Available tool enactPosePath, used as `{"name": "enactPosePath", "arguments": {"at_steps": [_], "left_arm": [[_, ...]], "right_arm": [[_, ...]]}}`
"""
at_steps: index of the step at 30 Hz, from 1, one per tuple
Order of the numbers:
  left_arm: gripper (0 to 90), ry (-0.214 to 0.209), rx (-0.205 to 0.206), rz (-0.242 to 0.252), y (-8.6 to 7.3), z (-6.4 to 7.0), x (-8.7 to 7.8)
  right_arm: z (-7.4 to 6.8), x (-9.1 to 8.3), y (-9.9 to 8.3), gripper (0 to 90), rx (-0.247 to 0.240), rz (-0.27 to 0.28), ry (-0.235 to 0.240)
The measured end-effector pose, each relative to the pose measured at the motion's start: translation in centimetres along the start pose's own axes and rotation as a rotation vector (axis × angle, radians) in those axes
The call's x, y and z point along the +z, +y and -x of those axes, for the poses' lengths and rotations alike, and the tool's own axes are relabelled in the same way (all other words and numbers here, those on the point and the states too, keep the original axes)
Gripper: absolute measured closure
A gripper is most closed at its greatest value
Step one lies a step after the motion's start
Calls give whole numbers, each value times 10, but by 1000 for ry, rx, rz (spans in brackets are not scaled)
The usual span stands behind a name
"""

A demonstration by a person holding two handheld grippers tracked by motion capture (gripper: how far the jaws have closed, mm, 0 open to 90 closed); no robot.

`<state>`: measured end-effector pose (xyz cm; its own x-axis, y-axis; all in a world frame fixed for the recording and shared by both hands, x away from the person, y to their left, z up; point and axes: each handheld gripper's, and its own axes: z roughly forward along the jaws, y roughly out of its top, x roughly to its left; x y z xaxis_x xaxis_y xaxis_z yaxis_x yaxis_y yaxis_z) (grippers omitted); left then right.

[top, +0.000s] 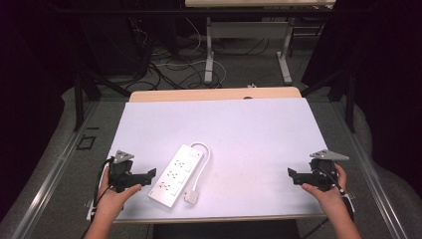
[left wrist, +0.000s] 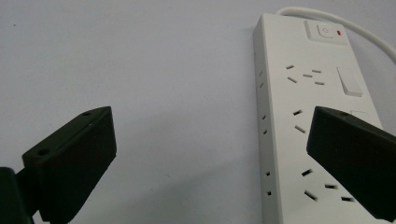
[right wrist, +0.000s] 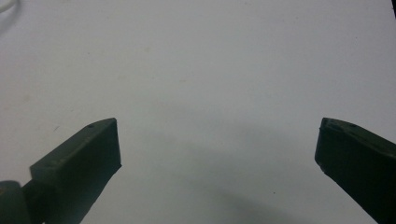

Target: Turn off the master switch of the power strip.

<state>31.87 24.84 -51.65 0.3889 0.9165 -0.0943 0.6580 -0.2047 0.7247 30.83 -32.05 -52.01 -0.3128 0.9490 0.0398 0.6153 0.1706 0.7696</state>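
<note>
From high up, we see a long white plastic power strip [top: 178, 175] with a white cord [top: 204, 158] lying slanted on the white tabletop [top: 249, 134], near the front edge and toward the front left corner. Its flat white plug [top: 191, 197] rests just beside its near end. Our left gripper [top: 148, 175] sits just beside the strip, not touching it. Our right gripper [top: 291, 174] waits well apart, near the front right corner.

In the left gripper view, the two black jaws stand wide apart and hold nothing. The right-hand jaw hangs in front of the strip's sockets [left wrist: 303, 74], and the switch [left wrist: 349, 81] and red light [left wrist: 338, 33] sit farther up.

In the right gripper view, the jaws are spread wide too, with bare tabletop [right wrist: 196, 70] between them.

We think the left jaws could come down half on the strip and push it sideways. The loose cord could also catch and drag the plug along
</note>
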Motion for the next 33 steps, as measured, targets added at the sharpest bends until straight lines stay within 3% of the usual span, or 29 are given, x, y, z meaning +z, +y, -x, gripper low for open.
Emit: {"name": "enactPosePath", "arguments": {"at_steps": [11,19,21,27,33], "left_arm": [[13,-16,8,-2,6,2,-8],[14,5,3,45,11,5,-22],[14,14,23,50,13,4,-25],[15,12,16,52,17,5,-30],[21,-3,17,65,21,4,-30]], "right_arm": [[-2,-2,0,0,-13,3,11],[-5,1,0,4,-15,7,7],[-5,0,0,4,-20,3,16],[-6,-2,2,5,-27,7,22],[-7,-1,2,74,-56,-4,26]]}}
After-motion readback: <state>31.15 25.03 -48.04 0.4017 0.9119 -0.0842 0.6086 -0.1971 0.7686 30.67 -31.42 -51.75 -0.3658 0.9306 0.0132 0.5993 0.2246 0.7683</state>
